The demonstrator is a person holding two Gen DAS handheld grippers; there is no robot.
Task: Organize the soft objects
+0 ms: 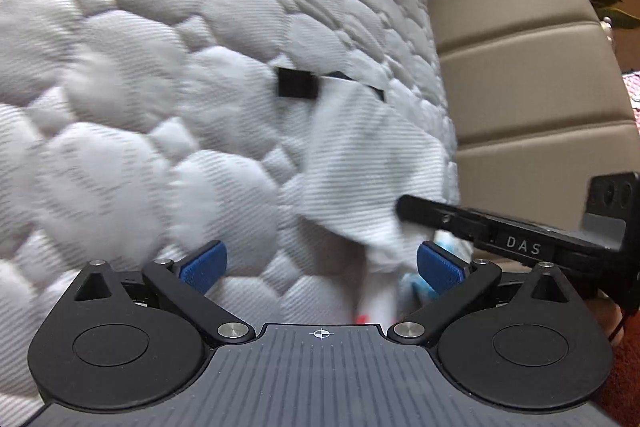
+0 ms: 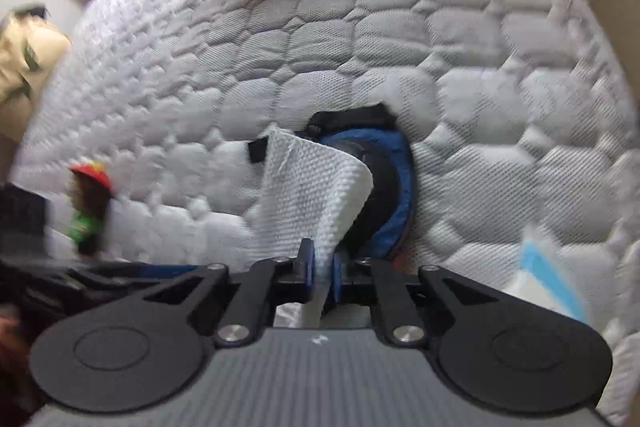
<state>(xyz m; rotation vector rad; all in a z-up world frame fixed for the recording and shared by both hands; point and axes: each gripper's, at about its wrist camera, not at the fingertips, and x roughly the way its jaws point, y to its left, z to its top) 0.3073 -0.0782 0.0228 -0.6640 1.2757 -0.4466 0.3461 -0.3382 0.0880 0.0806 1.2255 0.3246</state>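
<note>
white ribbed cloth (image 2: 316,195): over quilted mattress (image 2: 480,67), lifted by one edge, pinched in right gripper (image 2: 322,277), likely to fold it; draped before blue-black cap (image 2: 394,183); left gripper (image 1: 320,265): spread wide, holding nothing, beside cloth's hanging corner, probably to catch it.

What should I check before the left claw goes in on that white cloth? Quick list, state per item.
1. Right claw grip on the white cloth: ok, shut on its lower edge.
2. Left claw ready to take a corner: ok, open, nothing between its blue pads.
3. Cloth within left claw's line: ok, the fabric hangs just ahead, toward its right pad.
4. Claws apart: not ok, the right claw's finger crosses close beside the left claw's right pad.
5. Blue-rimmed black item under the cloth, free of it: cannot tell, partly covered.
6. Small figure with red cap on the quilted mattress, clear of the path: ok, off to the side.
</note>
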